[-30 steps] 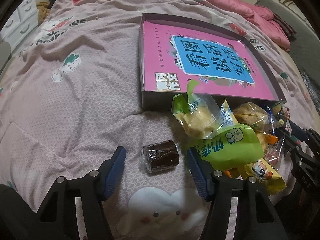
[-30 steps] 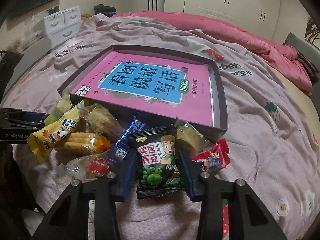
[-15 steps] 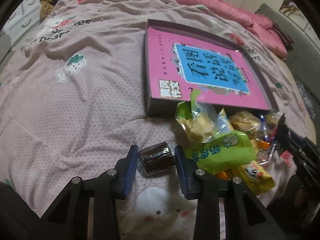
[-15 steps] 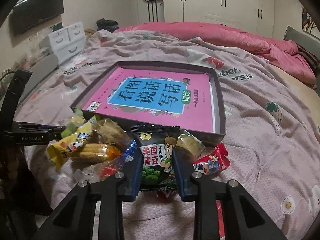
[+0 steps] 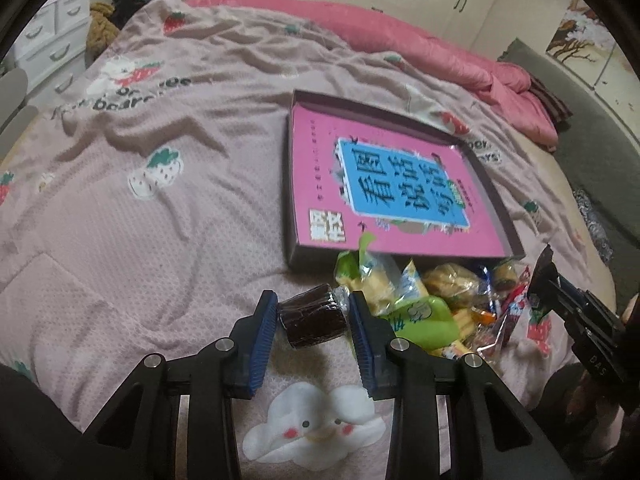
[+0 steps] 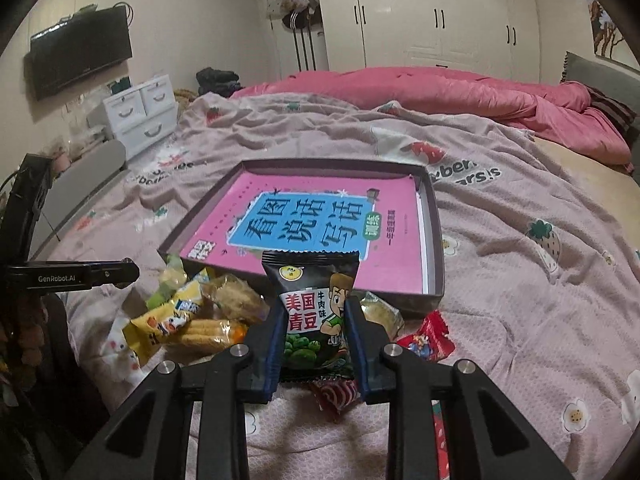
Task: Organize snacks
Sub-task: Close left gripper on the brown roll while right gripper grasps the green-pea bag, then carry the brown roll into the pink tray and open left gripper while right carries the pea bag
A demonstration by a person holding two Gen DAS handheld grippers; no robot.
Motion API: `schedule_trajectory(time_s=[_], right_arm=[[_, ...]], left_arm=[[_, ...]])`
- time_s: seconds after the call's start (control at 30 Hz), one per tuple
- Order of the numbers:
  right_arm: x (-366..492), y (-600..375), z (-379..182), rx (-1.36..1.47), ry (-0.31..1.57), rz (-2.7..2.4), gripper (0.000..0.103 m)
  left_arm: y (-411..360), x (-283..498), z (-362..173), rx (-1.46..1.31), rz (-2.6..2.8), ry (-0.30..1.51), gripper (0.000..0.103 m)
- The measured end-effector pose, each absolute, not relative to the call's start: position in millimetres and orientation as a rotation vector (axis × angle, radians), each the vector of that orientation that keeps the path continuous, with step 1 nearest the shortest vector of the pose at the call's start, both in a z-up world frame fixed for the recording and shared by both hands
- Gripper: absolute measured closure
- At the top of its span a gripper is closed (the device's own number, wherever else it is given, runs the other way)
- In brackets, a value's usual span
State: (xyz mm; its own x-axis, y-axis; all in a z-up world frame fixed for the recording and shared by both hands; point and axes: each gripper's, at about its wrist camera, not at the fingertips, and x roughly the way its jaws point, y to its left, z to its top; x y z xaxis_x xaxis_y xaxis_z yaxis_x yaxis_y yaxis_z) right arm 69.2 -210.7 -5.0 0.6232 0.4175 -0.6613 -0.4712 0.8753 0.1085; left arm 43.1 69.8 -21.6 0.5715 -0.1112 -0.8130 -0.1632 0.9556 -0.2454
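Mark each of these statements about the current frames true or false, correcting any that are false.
1. The left gripper is shut on a dark brown wrapped cake roll. True.
2. The right gripper is empty. False: its fingers clamp a black green-pea packet.
3. Snacks already lie inside the shallow box. False: only a pink book lies in it; the snack pile sits on the bedspread in front of its near wall.
4. A red snack packet lies on the bedspread right of the right gripper. True.
5. The book cover is green. False: it is pink with a blue title panel.
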Motion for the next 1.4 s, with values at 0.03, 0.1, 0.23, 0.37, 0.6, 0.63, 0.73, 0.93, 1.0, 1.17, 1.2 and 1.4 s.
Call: schedule_trajectory(time_s=[0.03,0.1,0.23,0.37,0.6,0.63,0.73,0.93,1.0,1.17,1.2,1.4], right_arm=[[70.3,-212.0,-2.9,-0.066,0.733,0.513,0.074],[71.6,-214.5,1.4,-0.043,0.716,0.518,0.074],[76.0,-220.8,9.3,-0.004,0.683,0.511,0.074],[84.1,-226.6,13.8,0.018,0.663,0.498,0.074],[106.8,-236.1,20.1,0.056,0.625,0.462,0.074],[110.0,-237.2,19.8,0.061,0.627,0.461,0.074],[119.4,-240.6,18.7,0.070,0.628,0.447,0.074],[137.7,-241.9,12.2,0.066,0.643,0.423,0.074],[141.9,-241.5,9.7,0.064,0.648,0.418,0.074],[152.6,-240.6,2.1,0.057,0.666,0.408,0.074],[153.6,-240.0,0.7,0.056,0.672,0.408,0.074],[164.6,-233.6,-13.6,0.030,0.717,0.400,0.074]], left_arm=[[69.9,43.3,-19.4,-0.307,0.030,0.956,0.065],[70.6,44.8,-13.9,-0.302,0.030,0.929,0.065],[69.6,48.4,-3.9,-0.285,0.025,0.884,0.065],[67.0,57.4,2.8,-0.265,0.021,0.850,0.065],[63.0,79.1,3.9,-0.233,0.025,0.821,0.065],[63.1,83.3,2.3,-0.235,0.024,0.826,0.065],[63.6,91.9,-1.8,-0.237,0.026,0.833,0.065],[65.8,109.4,-9.7,-0.244,0.028,0.846,0.065],[66.1,115.7,-12.9,-0.246,0.027,0.853,0.065],[61.4,127.1,-19.9,-0.240,0.015,0.874,0.065],[60.1,129.3,-21.9,-0.240,0.011,0.879,0.065],[53.3,139.6,-31.5,-0.231,-0.007,0.905,0.065]])
